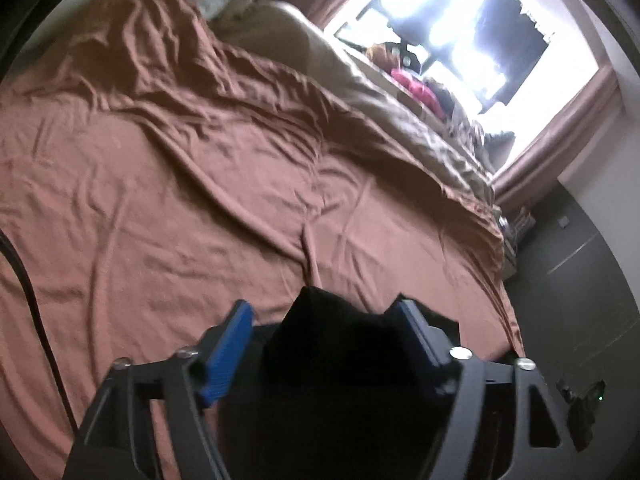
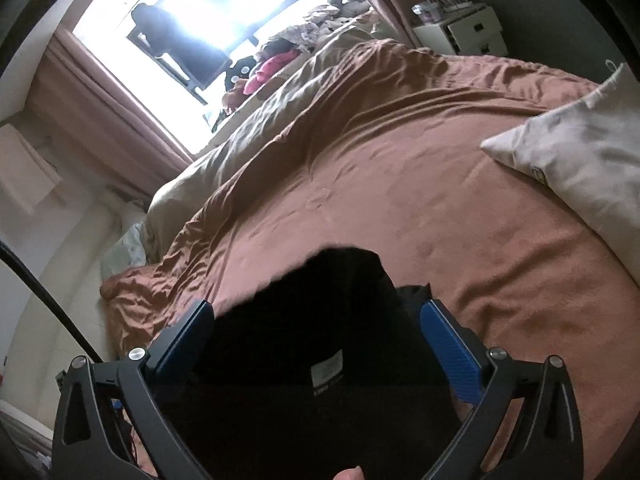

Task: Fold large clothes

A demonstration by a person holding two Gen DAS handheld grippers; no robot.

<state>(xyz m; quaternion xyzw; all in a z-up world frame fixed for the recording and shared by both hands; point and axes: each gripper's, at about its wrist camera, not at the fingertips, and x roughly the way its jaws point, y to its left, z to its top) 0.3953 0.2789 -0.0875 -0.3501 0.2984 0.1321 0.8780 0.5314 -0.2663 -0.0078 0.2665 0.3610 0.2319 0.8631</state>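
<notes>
A black garment [image 1: 336, 360] lies between the blue-padded fingers of my left gripper [image 1: 324, 320], above a bed with a rust-brown sheet [image 1: 180, 184]. The left jaws stand wide apart with the cloth bunched between them, not pinched. In the right wrist view the same black garment [image 2: 312, 340], with a white label [image 2: 327, 372], fills the gap of my right gripper [image 2: 320, 320], whose jaws also stand wide apart. A fingertip [image 2: 350, 474] shows at the bottom edge under the cloth.
A beige duvet [image 2: 248, 128] lies along the far side of the bed under a bright window [image 2: 208, 4]. A white pillow [image 2: 576, 160] lies at the right. A white bedside cabinet [image 2: 464, 32] stands beyond. Dark floor [image 1: 580, 280] lies right of the bed.
</notes>
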